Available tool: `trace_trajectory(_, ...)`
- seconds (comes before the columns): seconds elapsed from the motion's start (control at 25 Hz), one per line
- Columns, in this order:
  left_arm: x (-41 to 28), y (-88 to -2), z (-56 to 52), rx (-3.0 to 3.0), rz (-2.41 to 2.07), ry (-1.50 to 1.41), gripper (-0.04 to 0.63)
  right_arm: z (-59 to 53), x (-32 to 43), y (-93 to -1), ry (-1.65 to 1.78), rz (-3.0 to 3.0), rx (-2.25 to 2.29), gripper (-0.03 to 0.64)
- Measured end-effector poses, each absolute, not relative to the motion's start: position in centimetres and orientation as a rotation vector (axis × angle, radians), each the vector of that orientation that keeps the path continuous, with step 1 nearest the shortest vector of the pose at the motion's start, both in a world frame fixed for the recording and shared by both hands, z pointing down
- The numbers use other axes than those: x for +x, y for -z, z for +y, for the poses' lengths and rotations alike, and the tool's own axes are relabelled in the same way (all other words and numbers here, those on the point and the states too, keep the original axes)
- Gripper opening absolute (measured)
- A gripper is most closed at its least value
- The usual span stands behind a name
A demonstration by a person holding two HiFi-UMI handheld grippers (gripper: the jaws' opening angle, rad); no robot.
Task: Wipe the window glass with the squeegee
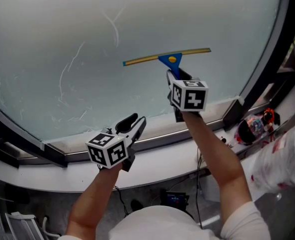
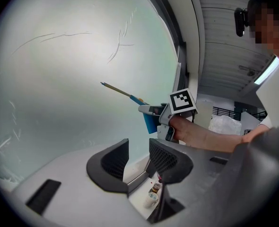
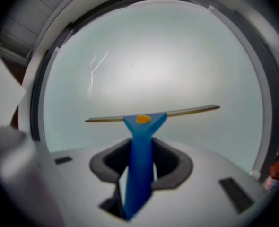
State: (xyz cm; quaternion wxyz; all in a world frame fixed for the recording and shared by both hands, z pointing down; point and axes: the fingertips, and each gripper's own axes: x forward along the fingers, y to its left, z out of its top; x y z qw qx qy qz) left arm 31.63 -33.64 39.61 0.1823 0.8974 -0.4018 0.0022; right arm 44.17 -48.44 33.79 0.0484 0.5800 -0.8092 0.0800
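Presently, the right tongs point(image 3: 140, 163) pinched the blue handle of the squeegee point(image 1: 171, 60), its thin yellowish blade with an orange centre spot against the window glass point(image 1: 47, 29), while the left tongs point(image 2: 138, 161) stood spread, holding nothing.

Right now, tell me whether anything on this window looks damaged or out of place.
Thin white curved streaks mark the window glass left of the squeegee. They look like scratches or dried residue, and I cannot tell which. The squeegee sits slightly tilted, right end higher. Nothing else stands out.
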Motion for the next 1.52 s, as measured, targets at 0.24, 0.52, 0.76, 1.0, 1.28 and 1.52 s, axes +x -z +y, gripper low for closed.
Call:
trace_trajectory(0.24,31.5,-40.8,-33.8,2.515,-1.133,-0.028,0.156,-48.4,44.1,-36.1,-0.261,-2.46,1.759,0.147)
trace_trajectory(0.52,31.5,-42.5,-33.7,2.488,-1.126,-0.055,0.156,-48.3,44.1,-38.6,-0.287,-2.449,1.75,0.147)
trace_trajectory(0.76,30.9,-44.4,-33.9,2.448,-1.137,-0.074,0.156,-48.4,43.9,-40.9,-0.288,-2.43,1.735,0.147)
trace_trajectory(1.0,30.6,-46.4,-33.8,2.41,-1.134,-0.09,0.156,-48.3,43.9,-43.3,-0.319,-2.412,1.74,0.147)
trace_trajectory(1.28,30.4,-48.6,-33.8,2.372,-1.122,-0.108,0.156,-48.3,43.6,-45.9,-0.351,-2.389,1.734,0.147)
trace_trajectory(1.52,30.6,-50.1,-33.7,2.351,-1.106,-0.122,0.156,-48.1,43.5,-48.5,-0.371,-2.365,1.712,0.147)
